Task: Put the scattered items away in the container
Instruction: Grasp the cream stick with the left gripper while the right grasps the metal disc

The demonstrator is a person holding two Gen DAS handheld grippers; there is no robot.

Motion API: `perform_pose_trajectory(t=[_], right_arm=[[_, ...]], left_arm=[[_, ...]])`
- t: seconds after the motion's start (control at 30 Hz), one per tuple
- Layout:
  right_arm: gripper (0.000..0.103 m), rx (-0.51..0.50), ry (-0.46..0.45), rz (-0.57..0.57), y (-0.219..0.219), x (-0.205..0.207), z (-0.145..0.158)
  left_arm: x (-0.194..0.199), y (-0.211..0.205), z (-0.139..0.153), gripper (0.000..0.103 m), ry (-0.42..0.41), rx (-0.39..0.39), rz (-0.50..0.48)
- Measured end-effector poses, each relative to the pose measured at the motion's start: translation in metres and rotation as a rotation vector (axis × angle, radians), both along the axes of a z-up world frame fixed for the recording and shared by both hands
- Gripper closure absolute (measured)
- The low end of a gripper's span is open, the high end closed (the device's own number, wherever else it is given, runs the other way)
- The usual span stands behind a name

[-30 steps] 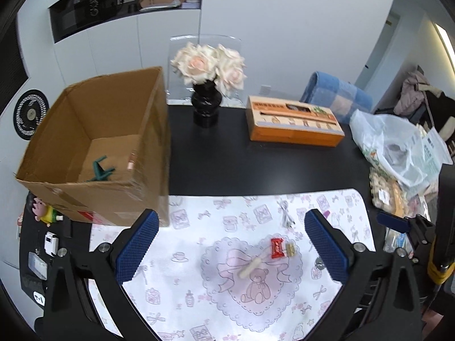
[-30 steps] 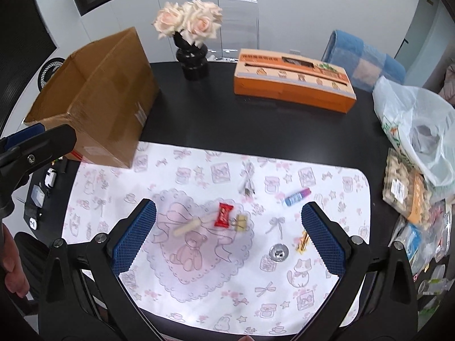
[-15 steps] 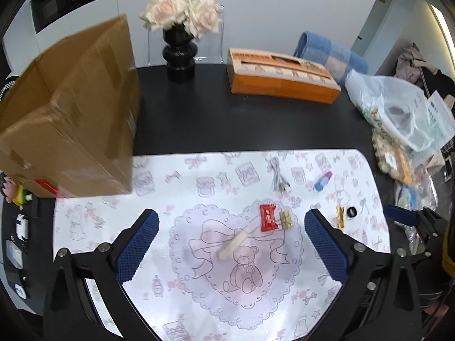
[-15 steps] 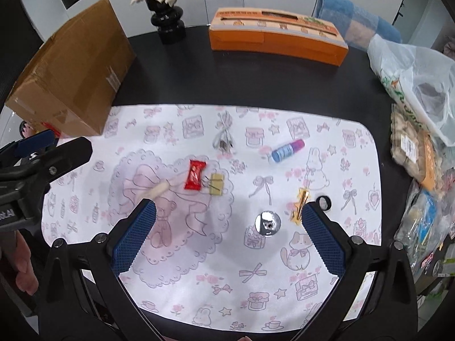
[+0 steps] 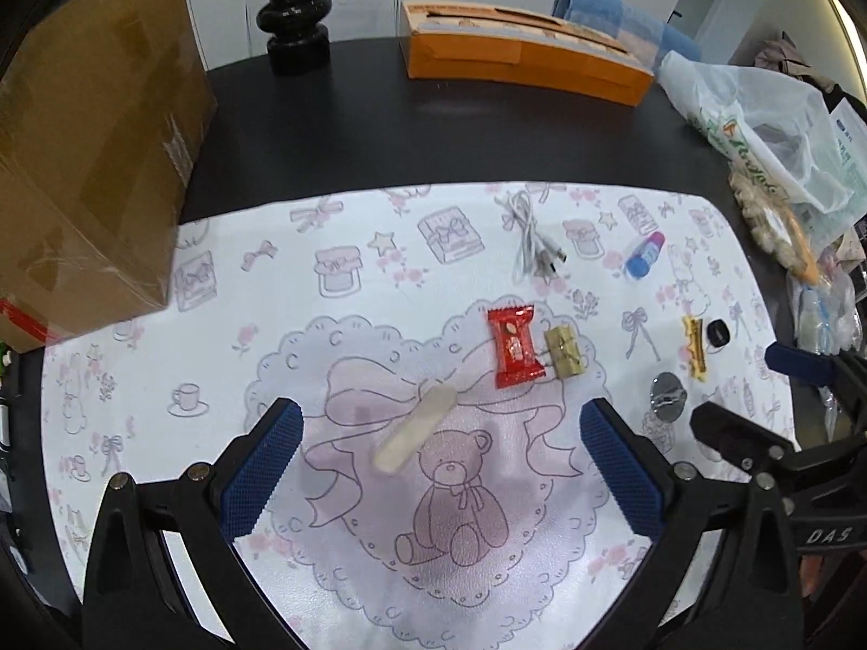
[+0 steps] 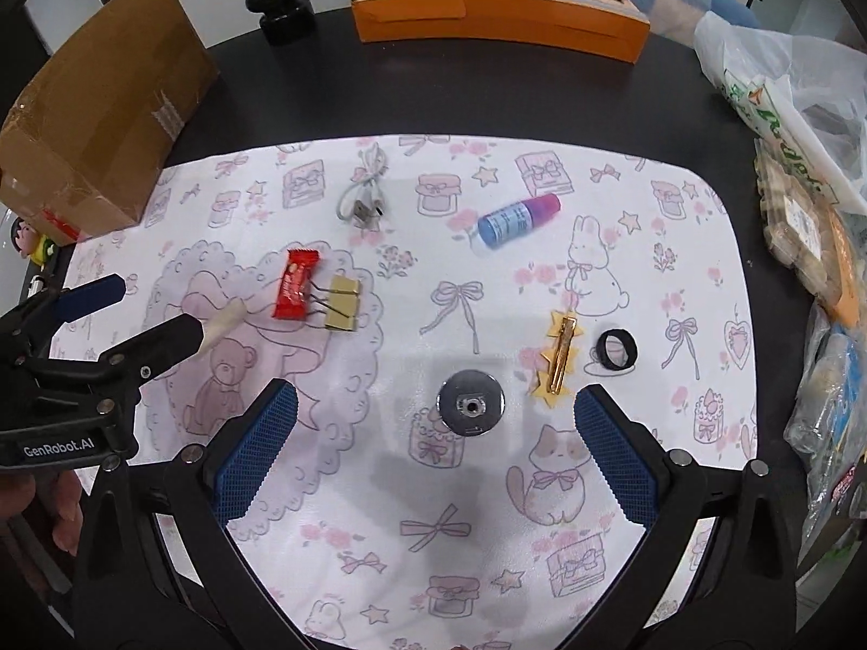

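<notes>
Black desk (image 5: 352,124) stays bare beyond your mat (image 6: 433,487). One box (image 5: 92,151) sits left. Eight small things lie scattered. Your left tool (image 5: 436,466) and right tool (image 6: 433,449) gape wide, holding nothing.

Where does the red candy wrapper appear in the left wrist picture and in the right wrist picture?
Left wrist view: the red candy wrapper lies right of centre on the mat, above the open left gripper.
Right wrist view: the same wrapper lies left of centre, far up-left of the open right gripper.
Shared landmark: the gold binder clip lies just to the wrapper's right in both views.
</notes>
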State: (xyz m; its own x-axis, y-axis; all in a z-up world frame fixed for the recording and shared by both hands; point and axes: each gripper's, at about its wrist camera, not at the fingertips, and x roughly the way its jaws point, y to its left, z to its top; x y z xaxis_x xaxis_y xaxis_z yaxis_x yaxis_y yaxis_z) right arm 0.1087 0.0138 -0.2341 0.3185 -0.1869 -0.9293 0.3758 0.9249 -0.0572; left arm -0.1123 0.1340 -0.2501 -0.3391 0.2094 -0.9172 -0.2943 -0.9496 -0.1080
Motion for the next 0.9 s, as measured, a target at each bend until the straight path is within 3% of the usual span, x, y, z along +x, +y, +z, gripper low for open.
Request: perform_pose_trajectory(t=[0.27, 0.3, 0.37, 0.57, 0.73, 0.8, 0.9], right_arm=[[0.000, 0.026, 0.008, 0.003, -0.015, -0.002, -0.021], [0.000, 0.028, 0.008, 0.006, -0.016, -0.001, -0.023], [0.000, 0.040, 0.011, 0.009, -0.018, -0.001, -0.027], [0.000, 0.063, 0.015, -0.009, -0.025, 0.000, -0.034], [0.006, 0.076, 0.011, -0.020, -0.027, 0.001, -0.036], [0.016, 0.075, 0.022, -0.018, -0.027, 0.002, -0.038], [0.019, 0.074, 0.038, -0.016, -0.027, 0.002, -0.041]], left_arm=[[-0.008, -0.002, -0.022, 0.002, -0.015, 0.019, 0.018], [-0.010, 0.000, -0.024, 0.004, -0.017, 0.028, 0.010], [-0.012, 0.003, -0.032, 0.021, -0.037, 0.016, 0.005], [-0.008, 0.004, -0.048, 0.023, -0.066, 0.005, 0.002], [-0.004, 0.008, -0.049, 0.028, -0.056, -0.009, -0.018], [-0.005, 0.008, -0.049, 0.029, -0.058, -0.011, -0.024], [-0.004, 0.008, -0.049, 0.034, -0.054, -0.024, -0.022]])
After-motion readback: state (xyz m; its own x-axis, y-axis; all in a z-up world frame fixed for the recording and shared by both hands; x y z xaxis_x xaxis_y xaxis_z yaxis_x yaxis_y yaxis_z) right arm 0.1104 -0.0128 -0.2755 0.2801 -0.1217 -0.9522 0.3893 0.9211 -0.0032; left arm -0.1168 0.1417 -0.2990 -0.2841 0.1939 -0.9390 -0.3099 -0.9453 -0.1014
